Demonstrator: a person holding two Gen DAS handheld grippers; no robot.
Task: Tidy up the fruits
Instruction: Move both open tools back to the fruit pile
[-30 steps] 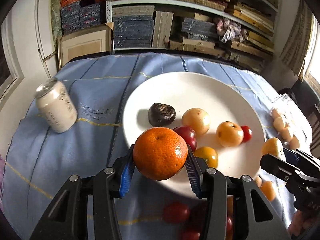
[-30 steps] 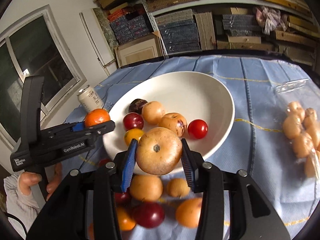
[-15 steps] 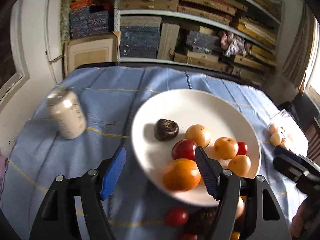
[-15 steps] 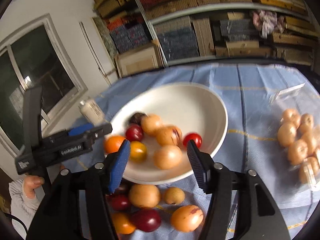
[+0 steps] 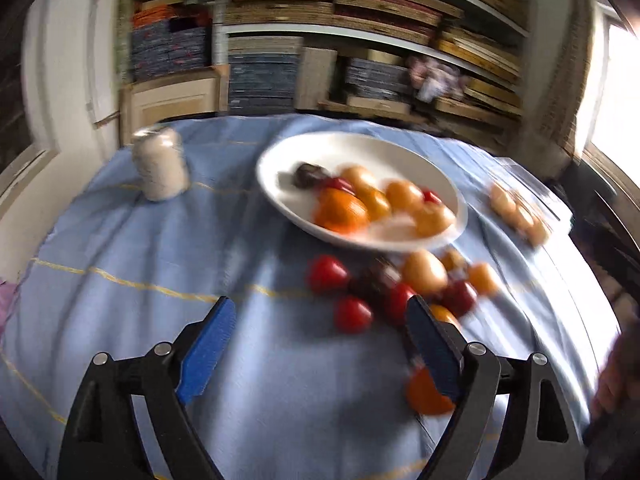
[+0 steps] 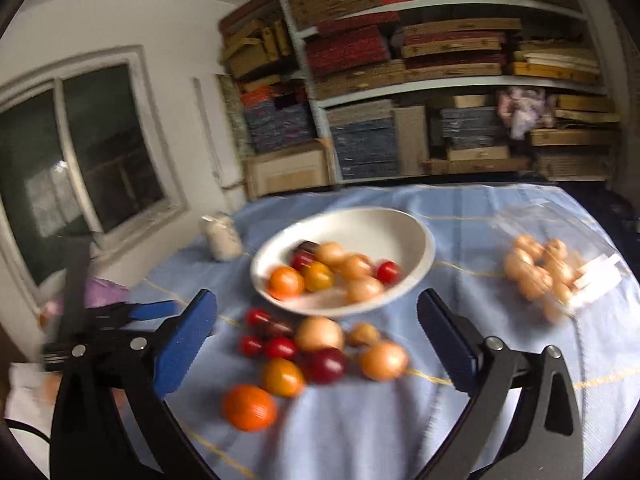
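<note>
A white plate (image 5: 400,152) (image 6: 416,232) on the blue cloth holds several fruits, among them an orange mandarin (image 5: 340,211) (image 6: 285,282) and a pale round fruit (image 6: 364,289). A loose pile of red, dark and yellow fruits (image 5: 384,284) (image 6: 320,344) lies on the cloth in front of the plate. Another mandarin (image 6: 249,407) (image 5: 424,394) lies nearest. My left gripper (image 5: 320,352) is open and empty, back from the pile. My right gripper (image 6: 316,348) is open and empty above the pile. The left gripper also shows at the left of the right wrist view (image 6: 120,316).
A pale drink can (image 5: 160,164) (image 6: 222,236) stands left of the plate. A clear bag of small tan fruits (image 5: 520,216) (image 6: 544,272) lies right of it. Shelves of stacked boxes (image 6: 440,80) stand behind the table; a window (image 6: 72,168) is at left.
Both grippers let go of their fruits onto the plate, opened wide and pulled back and up from it. The mandarin and pale fruit now lie in the plate.
</note>
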